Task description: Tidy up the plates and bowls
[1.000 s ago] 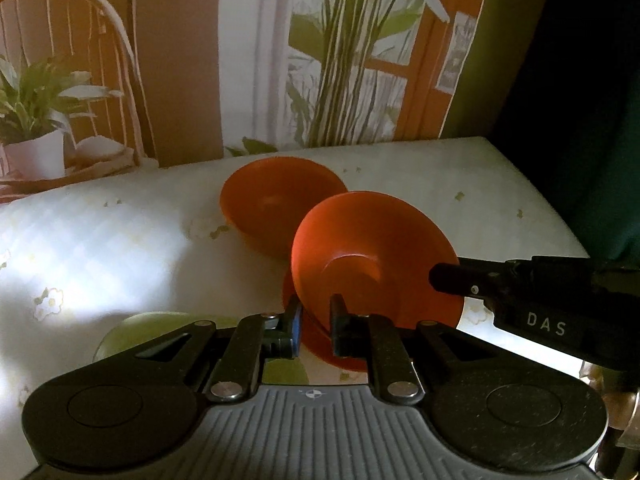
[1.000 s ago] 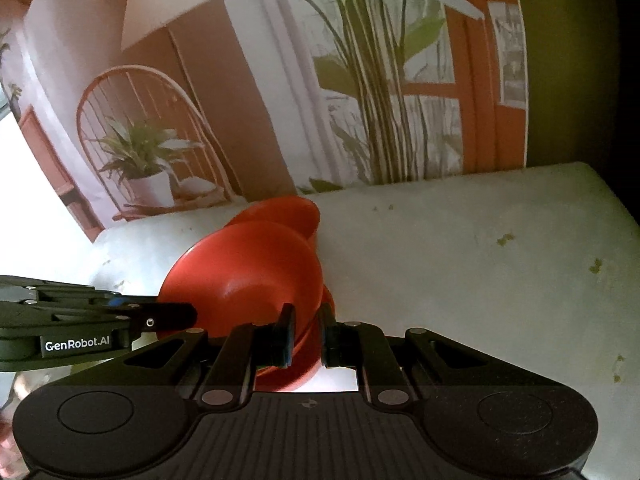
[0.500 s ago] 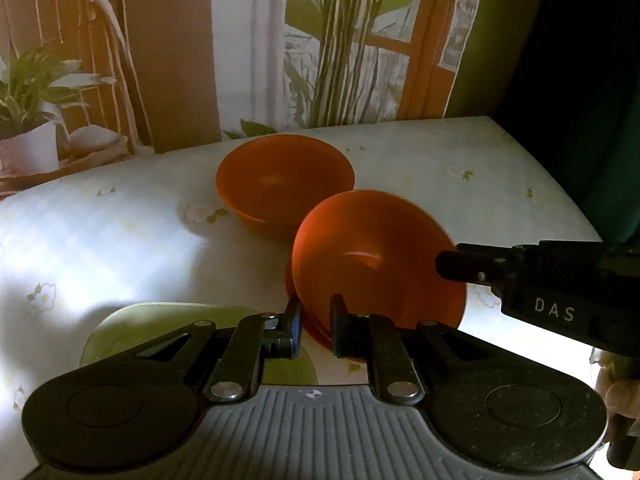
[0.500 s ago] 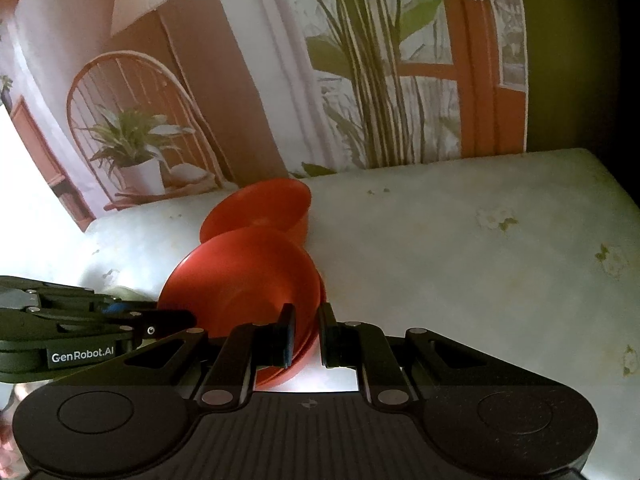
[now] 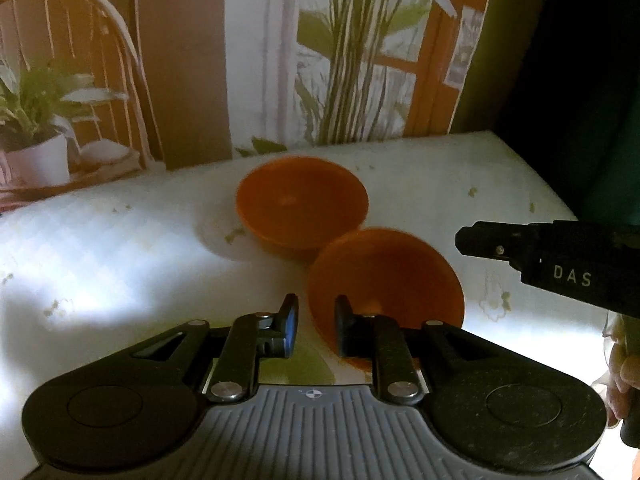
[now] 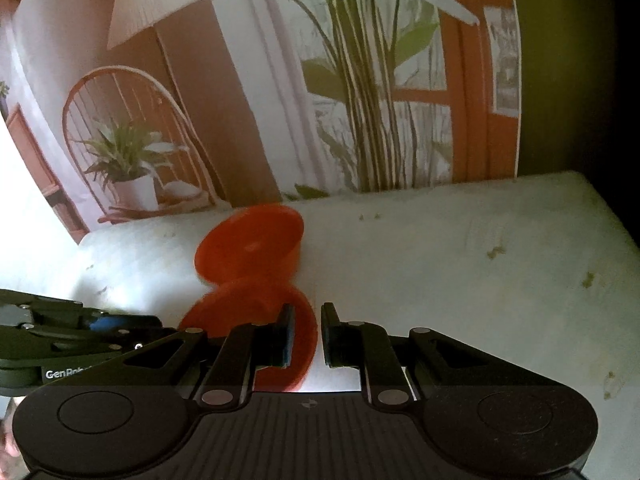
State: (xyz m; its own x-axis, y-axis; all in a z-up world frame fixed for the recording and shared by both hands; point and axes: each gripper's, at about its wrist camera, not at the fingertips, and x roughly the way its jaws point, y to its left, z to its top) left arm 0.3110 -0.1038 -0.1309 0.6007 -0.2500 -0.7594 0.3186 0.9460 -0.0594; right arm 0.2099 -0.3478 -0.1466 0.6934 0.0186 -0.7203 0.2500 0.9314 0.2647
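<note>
Two orange bowls are on the white flowered tablecloth. The far bowl (image 5: pixel 302 204) sits upright near the backdrop; it also shows in the right wrist view (image 6: pixel 250 246). The near bowl (image 5: pixel 386 284) sits just in front of both grippers, apparently on an orange plate (image 6: pixel 304 340). My left gripper (image 5: pixel 316 330) is slightly open, its jaws straddling the near bowl's left rim without closing on it. My right gripper (image 6: pixel 306 334) is slightly open beside the near bowl (image 6: pixel 240 304), with the plate's rim between its jaws.
A green plate (image 5: pixel 308 364) lies under my left gripper, mostly hidden. The printed backdrop with chair and plants stands at the table's far edge. The table's right edge (image 5: pixel 552 196) drops into darkness. The right half of the tablecloth (image 6: pixel 480 260) is bare.
Both grippers have opened a little and pulled back from the near bowl, which was held tilted and now sits lower and level. The views have lifted slightly.
</note>
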